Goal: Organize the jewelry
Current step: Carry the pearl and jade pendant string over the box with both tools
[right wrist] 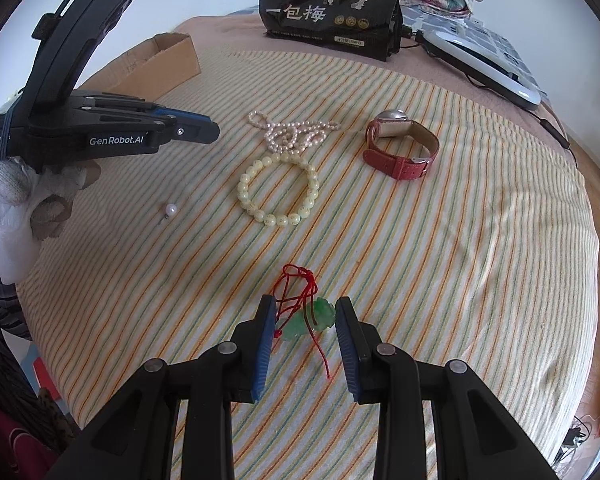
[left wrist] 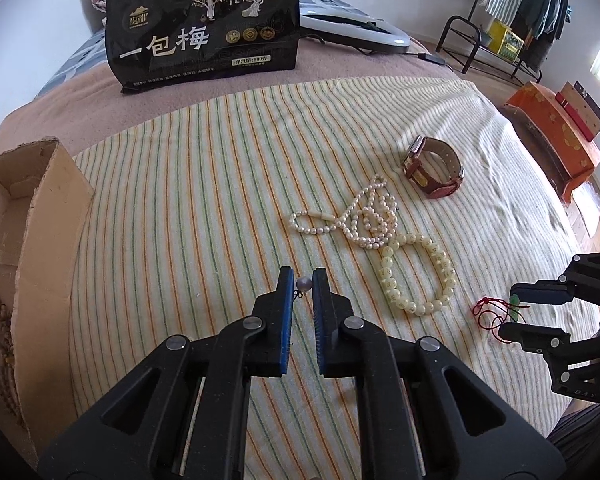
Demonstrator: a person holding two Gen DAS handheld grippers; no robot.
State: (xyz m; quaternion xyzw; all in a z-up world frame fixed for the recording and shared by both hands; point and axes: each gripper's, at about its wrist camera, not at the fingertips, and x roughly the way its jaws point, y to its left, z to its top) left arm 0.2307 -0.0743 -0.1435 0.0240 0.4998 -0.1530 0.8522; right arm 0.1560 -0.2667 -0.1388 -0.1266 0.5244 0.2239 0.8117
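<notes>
On a bed covered with a striped cloth (right wrist: 440,264), the left tongs (left wrist: 303,280) stand released, their blue-lined fingers spread with a small pearl earring (left wrist: 304,283) seen between the tips; from the right wrist view that earring (right wrist: 171,210) lies on the cloth below and apart from the left tongs (right wrist: 204,130), its short post pointing down-left in that view. The right tongs (right wrist: 306,310) are likewise released, fingers either side of a green jade pendant (right wrist: 320,314) whose red cord (right wrist: 296,280) loops away from the tongs, with one loose end trailing back toward the camera; whether the pads touch it cannot be told. Beyond lie a cream bead bracelet (right wrist: 278,188) in a flat ring, touching a heaped pearl necklace (right wrist: 292,132), and a red-strapped watch (right wrist: 400,148) resting on its side, its strap closed in a loop. A cardboard box (left wrist: 28,216) sits at the left edge, holding brown beads (left wrist: 0,340). A black snack bag (left wrist: 204,24) stands upright at the far side.
</notes>
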